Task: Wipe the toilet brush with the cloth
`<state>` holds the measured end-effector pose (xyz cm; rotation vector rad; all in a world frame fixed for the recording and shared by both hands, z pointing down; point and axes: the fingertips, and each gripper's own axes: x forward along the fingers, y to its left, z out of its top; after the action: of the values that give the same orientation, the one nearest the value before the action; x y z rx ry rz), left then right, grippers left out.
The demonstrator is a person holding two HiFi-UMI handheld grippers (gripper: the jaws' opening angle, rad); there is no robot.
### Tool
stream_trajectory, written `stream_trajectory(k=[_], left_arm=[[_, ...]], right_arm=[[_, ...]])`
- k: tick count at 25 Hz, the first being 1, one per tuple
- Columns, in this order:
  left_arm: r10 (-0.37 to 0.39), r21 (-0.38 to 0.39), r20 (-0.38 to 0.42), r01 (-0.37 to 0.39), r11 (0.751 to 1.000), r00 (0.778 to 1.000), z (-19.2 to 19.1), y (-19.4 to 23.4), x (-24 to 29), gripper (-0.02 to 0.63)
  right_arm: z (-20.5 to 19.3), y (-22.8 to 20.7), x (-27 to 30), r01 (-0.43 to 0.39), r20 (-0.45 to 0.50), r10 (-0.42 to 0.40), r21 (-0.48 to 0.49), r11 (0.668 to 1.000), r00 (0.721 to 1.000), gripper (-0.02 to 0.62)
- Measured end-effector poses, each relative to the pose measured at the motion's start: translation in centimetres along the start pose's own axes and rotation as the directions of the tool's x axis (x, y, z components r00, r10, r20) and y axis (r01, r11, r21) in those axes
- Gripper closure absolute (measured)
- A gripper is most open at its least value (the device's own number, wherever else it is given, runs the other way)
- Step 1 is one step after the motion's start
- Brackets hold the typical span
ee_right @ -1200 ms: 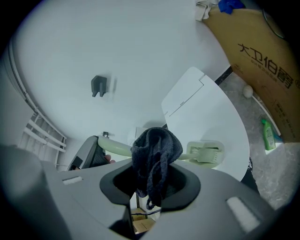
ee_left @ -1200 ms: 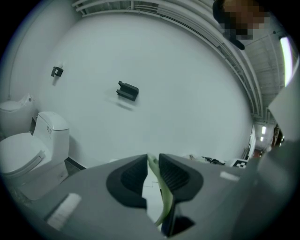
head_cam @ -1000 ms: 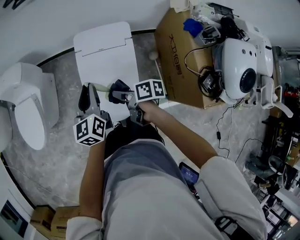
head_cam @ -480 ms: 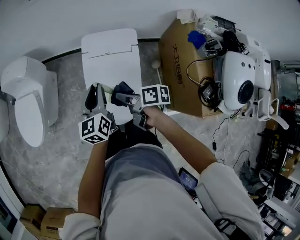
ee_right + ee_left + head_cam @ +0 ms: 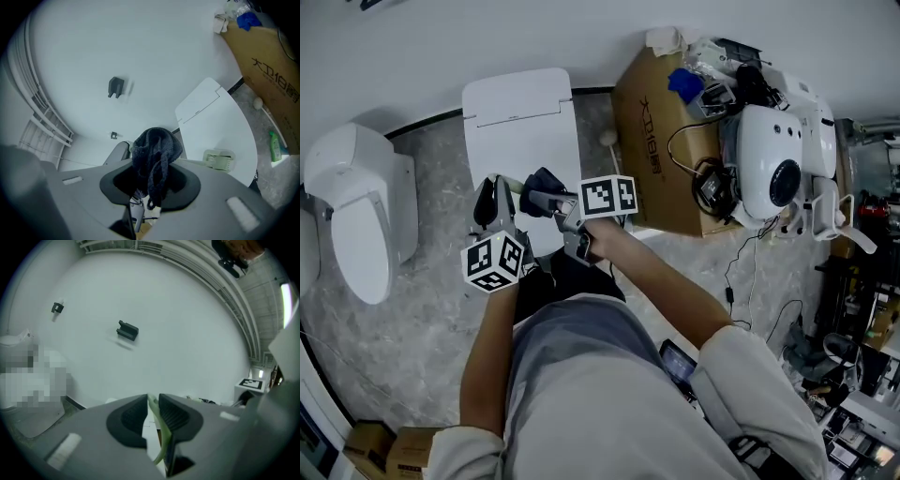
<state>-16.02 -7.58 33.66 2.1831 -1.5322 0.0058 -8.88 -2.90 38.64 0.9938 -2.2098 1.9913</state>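
My left gripper (image 5: 491, 195) is shut on the thin pale-green handle of the toilet brush (image 5: 153, 409), which runs up between its pads in the left gripper view. The pale-green brush head (image 5: 218, 160) shows over the white toilet lid in the right gripper view. My right gripper (image 5: 538, 194) points left toward the left gripper and is shut on a dark blue cloth (image 5: 155, 149), bunched up between its jaws. In the head view the cloth (image 5: 546, 180) sits just right of the brush's green part (image 5: 514, 184). I cannot tell whether cloth and brush touch.
A closed white toilet (image 5: 521, 105) stands below both grippers, a second white toilet (image 5: 358, 214) at the left. A cardboard box (image 5: 660, 141) with cables, a white device (image 5: 778, 161) and a green bottle (image 5: 275, 146) crowd the right. A white wall is behind.
The two grippers have drawn closer together over the toilet lid, the left one shifting right toward the cloth. Both stay shut on what they hold.
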Motion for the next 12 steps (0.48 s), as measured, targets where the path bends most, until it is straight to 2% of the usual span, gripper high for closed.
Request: stream_trajectory(k=[6,12], left_arm=[[-0.028,0.024,-0.009,0.028,0.999,1.000,0.1,-0.3,-0.2,0.606],[-0.020,0.154,-0.033,0.025,0.988,0.999,-0.1,-0.8,-1.1,0.606]], right_arm=[[0.4,1.4,-0.5,-0.052,0.028,0.051,0.017,0.999,0.998,0.502],[0.0,2.2,-1.2,-0.074,0.060,0.074,0.008,0.997,0.995,0.502]])
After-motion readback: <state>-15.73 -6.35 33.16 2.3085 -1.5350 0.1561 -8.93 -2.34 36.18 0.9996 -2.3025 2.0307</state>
